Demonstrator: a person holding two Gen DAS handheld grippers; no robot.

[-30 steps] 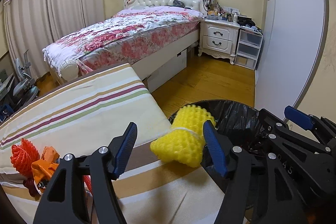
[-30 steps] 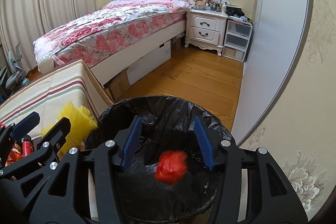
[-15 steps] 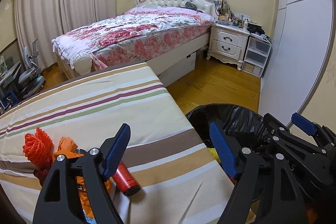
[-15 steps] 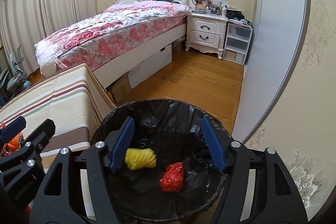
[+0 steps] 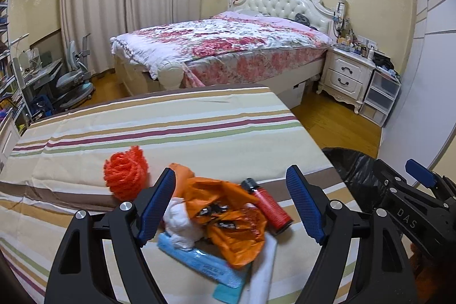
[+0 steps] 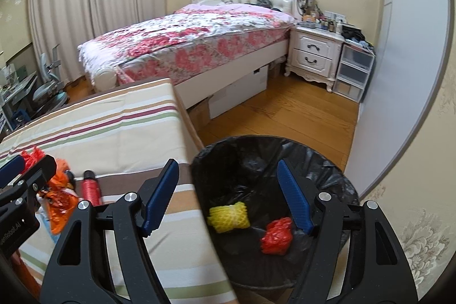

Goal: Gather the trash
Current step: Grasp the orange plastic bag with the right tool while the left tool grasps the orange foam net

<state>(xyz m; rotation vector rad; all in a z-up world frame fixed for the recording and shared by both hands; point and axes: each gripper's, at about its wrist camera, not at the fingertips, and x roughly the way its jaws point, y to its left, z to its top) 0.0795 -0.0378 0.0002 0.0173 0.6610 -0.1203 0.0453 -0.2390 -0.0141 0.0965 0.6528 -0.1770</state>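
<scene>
Gaping empty: both hand-held grippers (image 5: 233, 207) (image 6: 230, 195)

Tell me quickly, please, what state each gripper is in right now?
Left gripper: open, holding nothing, jaws just opened wider.
Right gripper: open, holding nothing, jaws just opened wider.

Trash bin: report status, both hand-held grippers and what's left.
Both hand-held grippers open, empty: left, right. Bin holds yellow foam net, red wad. Trash pile on striped cloth. Nothing blocking.
</scene>
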